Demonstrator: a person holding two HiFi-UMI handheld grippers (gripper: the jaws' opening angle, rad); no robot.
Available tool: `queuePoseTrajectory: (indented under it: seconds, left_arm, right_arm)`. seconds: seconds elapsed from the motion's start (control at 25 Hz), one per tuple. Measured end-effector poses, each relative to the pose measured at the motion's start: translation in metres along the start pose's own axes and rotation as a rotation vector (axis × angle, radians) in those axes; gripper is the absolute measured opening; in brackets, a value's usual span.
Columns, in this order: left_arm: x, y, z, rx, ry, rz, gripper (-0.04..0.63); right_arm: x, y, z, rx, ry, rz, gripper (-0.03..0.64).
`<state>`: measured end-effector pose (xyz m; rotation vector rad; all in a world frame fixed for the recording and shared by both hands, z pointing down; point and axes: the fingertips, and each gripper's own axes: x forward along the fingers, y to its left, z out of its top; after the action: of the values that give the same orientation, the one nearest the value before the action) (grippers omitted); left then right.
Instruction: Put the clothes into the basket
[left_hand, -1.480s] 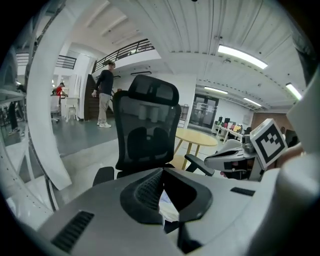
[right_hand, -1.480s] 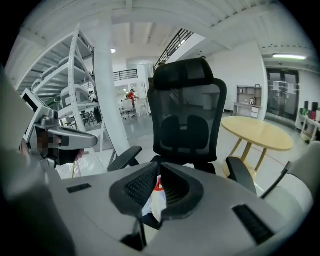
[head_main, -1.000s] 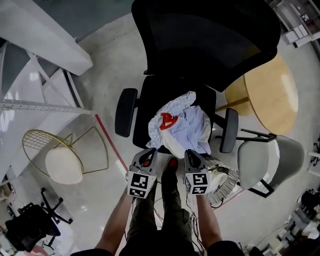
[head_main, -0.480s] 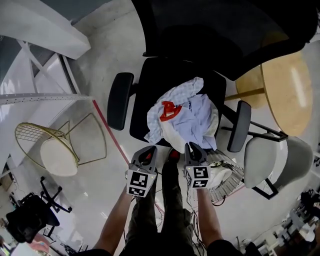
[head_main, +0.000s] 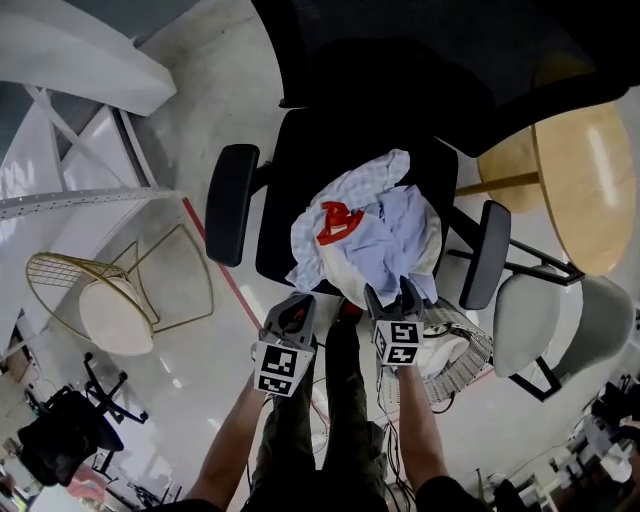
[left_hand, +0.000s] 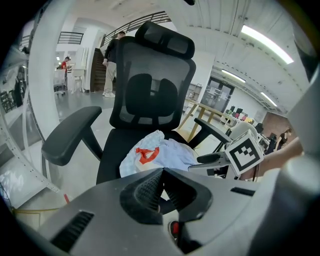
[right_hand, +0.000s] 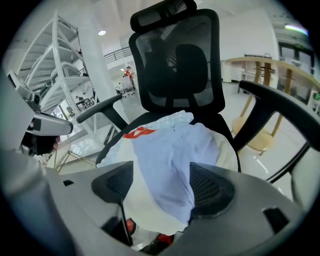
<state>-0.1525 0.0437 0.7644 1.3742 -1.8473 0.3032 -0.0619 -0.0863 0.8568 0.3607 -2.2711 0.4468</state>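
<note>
Room: pale glossy floor (head_main: 200, 150) of an open hall, with a black chair (head_main: 290, 190) at centre.
Clothes (head_main: 370, 235): heaped on the chair seat, not yet lifted; red print at the heap's 9 o'clock.
Axis: the heap runs from 7 to 1 o'clock in the head view.
Basket (head_main: 465, 360): on the floor at the heap's 4 o'clock, probably kept near for a short carry.
Left gripper (head_main: 298, 303): at the heap's 7 o'clock, jaws closed together, empty.
Right gripper (head_main: 391, 292): at 6 o'clock; jaws have just been opening and stand wide, with the heap's edge between them unpinched, apparently ready to grab.

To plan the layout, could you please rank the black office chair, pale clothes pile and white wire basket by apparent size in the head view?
1. black mesh office chair
2. pale blue-and-white clothes pile
3. white wire basket, partly hidden
</note>
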Motion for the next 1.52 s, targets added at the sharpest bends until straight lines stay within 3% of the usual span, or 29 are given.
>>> queuePoseTrajectory:
  seconds: [0.52,0.56,0.76,0.88,1.12,1.52]
  left_arm:
    - [0.024,0.005,-0.021,-0.035,0.043,-0.006,0.006]
    - [0.025,0.005,-0.021,-0.039,0.043,-0.005,0.006]
    - [0.025,0.004,-0.021,-0.046,0.039,0.000,0.006]
    - [0.023,0.004,-0.017,-0.036,0.033,0.005,0.006]
    - [0.012,0.002,-0.003,-0.023,0.010,0.011,0.006]
    - [-0.029,-0.010,0.056,0.050,-0.080,0.002,0.006]
  right_arm:
    - [0.037,-0.015,-0.031,0.022,0.101,-0.009,0.346]
    - [0.038,-0.017,-0.031,0.017,0.110,-0.015,0.333]
    - [0.037,-0.025,-0.032,0.005,0.141,-0.019,0.135]
    - [0.034,-0.027,-0.029,0.031,0.145,0.001,0.094]
    - [0.014,-0.023,-0.008,0.051,0.082,0.017,0.080]
    - [-0.047,-0.012,0.072,0.068,-0.100,-0.011,0.077]
